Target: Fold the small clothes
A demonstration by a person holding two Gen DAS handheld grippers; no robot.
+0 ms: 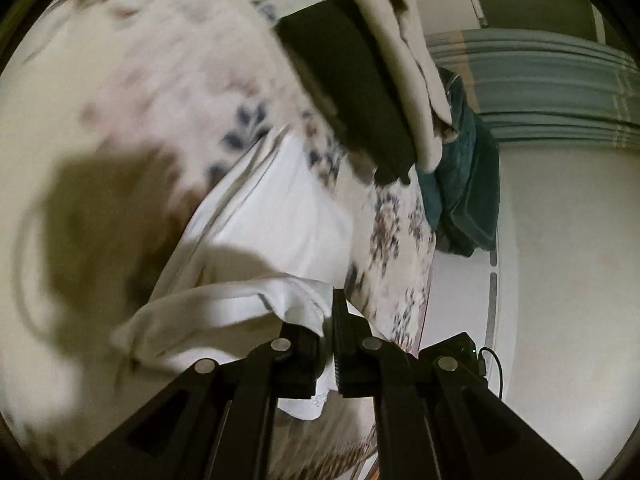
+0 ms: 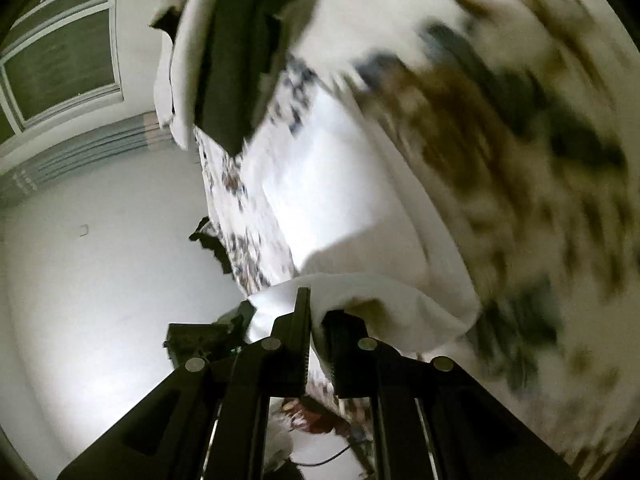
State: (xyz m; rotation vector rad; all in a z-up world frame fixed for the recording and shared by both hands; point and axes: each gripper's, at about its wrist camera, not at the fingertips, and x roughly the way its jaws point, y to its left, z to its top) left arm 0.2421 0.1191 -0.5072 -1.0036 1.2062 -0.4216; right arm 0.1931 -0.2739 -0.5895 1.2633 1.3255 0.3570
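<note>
between the pressed-together fingers of the left gripper (image 1: pixel 334 320) sits a hemmed edge of the white garment (image 1: pixel 272 224), pinched w/ the fabric bunched and draped over the left finger. stitched hem shows clearly nr the tips. right gripper (image 2: pixel 316 316) is likewise clamped on another edge of the same white garment (image 2: pixel 320 184), cloth curling over its right finger. from both grips the garment runs away as a smooth, plain white panel lying on the floral bedsheet (image 1: pixel 132 80), its near part lifted off the sheet, casting a soft shadow. sheet pattern is brown and dark-blue leaves on cream, badly motion-blurred esp. in the right wrist view.

farther along the bed edge, a dark folded piece (image 1: pixel 348 92) lies flat on the sheet, w/ a cream cloth (image 1: pixel 412 72) lying along it on the bed-edge side. just beyond those in the left view, a teal towel (image 1: pixel 464 184) hangs off the bed edge toward the pale floor (image 1: pixel 560 260). at the back: striped grey-blue curtain (image 1: pixel 540 80) and a white-framed window (image 2: pixel 60 64).
</note>
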